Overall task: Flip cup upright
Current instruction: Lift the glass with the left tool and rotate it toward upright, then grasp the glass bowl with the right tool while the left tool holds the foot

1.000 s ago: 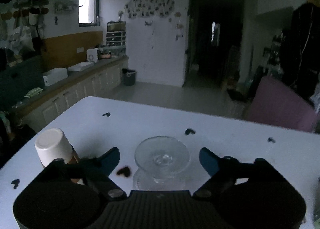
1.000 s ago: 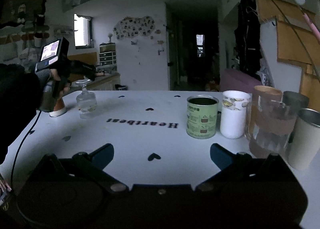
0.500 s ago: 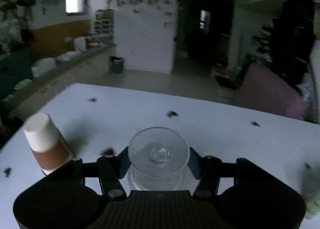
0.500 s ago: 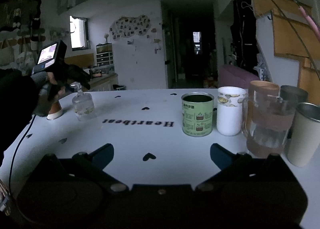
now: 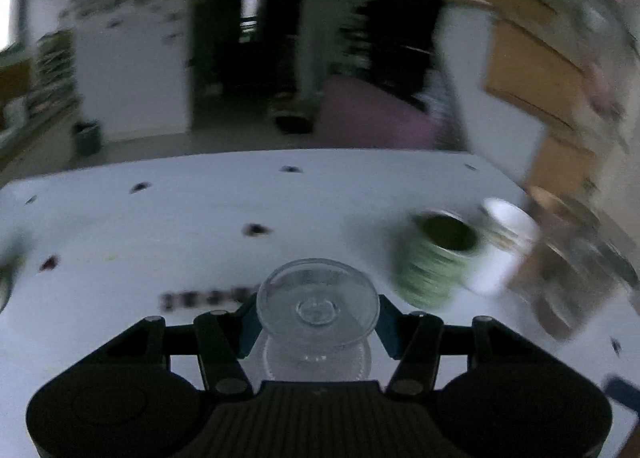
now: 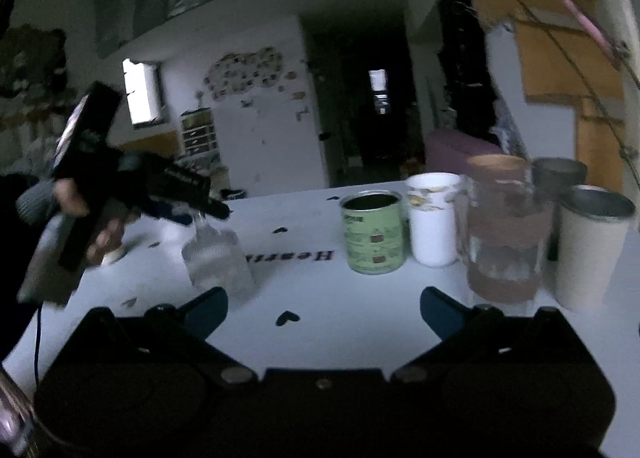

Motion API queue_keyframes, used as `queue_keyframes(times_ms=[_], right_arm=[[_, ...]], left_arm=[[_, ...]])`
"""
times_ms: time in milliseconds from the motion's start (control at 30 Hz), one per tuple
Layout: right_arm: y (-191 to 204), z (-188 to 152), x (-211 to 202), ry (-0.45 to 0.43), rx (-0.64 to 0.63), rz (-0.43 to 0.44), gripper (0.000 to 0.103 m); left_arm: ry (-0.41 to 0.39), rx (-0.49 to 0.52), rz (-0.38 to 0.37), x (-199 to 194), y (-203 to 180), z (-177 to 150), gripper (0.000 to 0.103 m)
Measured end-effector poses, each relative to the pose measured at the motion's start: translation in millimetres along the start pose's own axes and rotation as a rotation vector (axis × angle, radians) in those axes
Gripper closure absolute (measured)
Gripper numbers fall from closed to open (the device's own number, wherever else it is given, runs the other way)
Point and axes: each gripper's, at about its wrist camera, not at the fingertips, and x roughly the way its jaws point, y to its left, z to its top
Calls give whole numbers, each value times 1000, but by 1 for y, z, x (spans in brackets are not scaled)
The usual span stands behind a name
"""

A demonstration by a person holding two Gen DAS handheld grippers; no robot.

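One white tabletop (image 6: 320, 290) carries a row of containers along its right edge, among them a green can (image 6: 374, 232) and a white cup (image 6: 434, 218). Left tongs (image 5: 318, 324) are clamped on the inverted glass cup (image 5: 318, 300), near the tabletop's left side; right tongs (image 6: 323, 308) gape apart, holding nothing.

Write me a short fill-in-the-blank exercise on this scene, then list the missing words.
1. The left gripper is shut on a clear ____ cup.
2. The right gripper holds ____.
3. The held cup's base faces up, so it is not yet ____.
4. Right of the green can stands a ____ cup.

Missing words: glass; nothing; upright; white
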Motion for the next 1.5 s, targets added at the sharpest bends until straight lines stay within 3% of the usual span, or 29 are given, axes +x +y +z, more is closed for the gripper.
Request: queue_keyframes(times_ms=[133, 200, 367, 467, 500, 633, 833, 1100, 1200, 1267, 1300, 1500], right_arm=[[-8, -4, 3, 36, 35, 42, 0], [-7, -7, 7, 52, 27, 64, 16], [5, -14, 26, 121, 4, 161, 73], [14, -18, 40, 160, 2, 255, 94], [17, -20, 45, 174, 2, 274, 96], [27, -28, 60, 204, 2, 276, 97], [30, -28, 63, 217, 24, 276, 96], [29, -33, 58, 223, 23, 236, 94], [24, -32, 53, 216, 37, 204, 88], [20, -28, 53, 207, 48, 178, 74], [19, -25, 53, 204, 55, 166, 72], [9, -4, 58, 231, 155, 137, 50]], left_arm=[[-4, 88, -64, -8, -41, -17, 45], [2, 102, -99, -12, -49, -22, 45], [2, 123, -143, -17, -62, -27, 44], [-25, 127, -154, -24, -61, -34, 44], [-37, 124, -160, -28, -59, -38, 44], [-72, 87, -196, -50, -38, -57, 44], [-57, 33, -219, -79, -12, -94, 44], [-33, -10, -229, -84, 6, -137, 44], [3, -4, -211, -77, 3, -151, 44], [31, -5, -201, -71, 1, -161, 44], [42, -2, -194, -68, -1, -164, 44], [-1, 63, -122, -71, -14, -173, 43]])
